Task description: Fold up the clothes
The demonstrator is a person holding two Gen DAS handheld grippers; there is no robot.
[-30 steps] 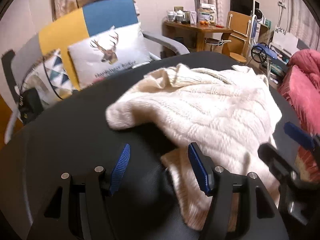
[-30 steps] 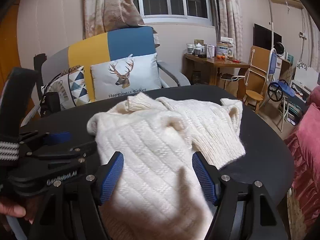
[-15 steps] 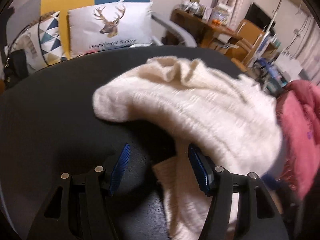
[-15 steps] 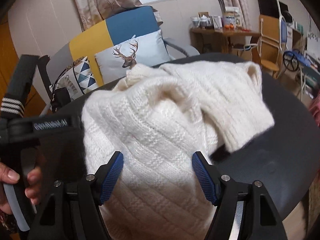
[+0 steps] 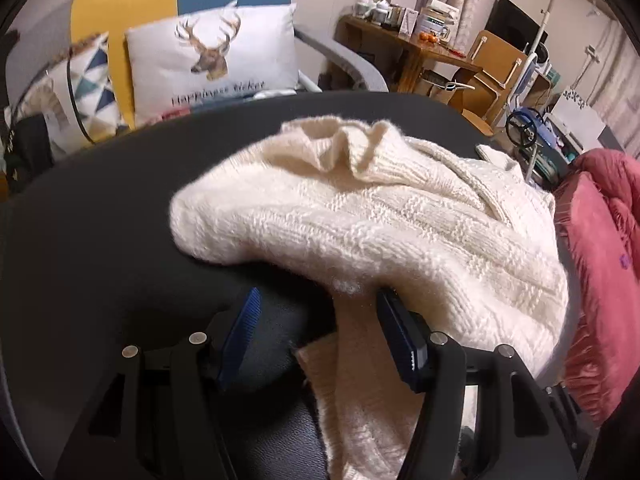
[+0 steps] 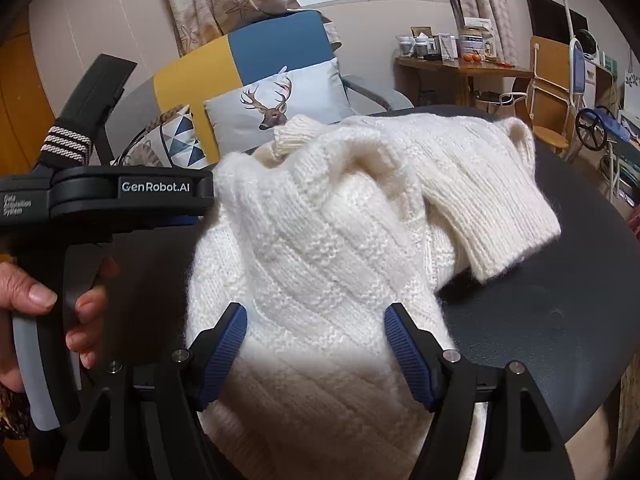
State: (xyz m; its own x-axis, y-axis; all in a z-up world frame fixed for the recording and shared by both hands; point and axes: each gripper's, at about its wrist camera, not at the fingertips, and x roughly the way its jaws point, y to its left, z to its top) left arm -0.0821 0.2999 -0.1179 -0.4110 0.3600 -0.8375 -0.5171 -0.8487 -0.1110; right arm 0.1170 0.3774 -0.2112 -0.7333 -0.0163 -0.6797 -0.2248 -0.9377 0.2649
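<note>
On the dark round counter [image 6: 560,320] a cream sweater [image 6: 320,240] lies bunched, running away from both claws. Right claw [image 6: 316,344] hangs spread directly over its near end, pinching nothing. Left claw [image 5: 320,332], also spread, straddles the sweater's left edge, the nearer to grab it.

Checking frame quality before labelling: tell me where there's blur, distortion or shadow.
Left wrist view: fisheye bends the table edge; the sweater is sharp. Right wrist view: shadow darkens the sweater near the right gripper; black corners.
</note>
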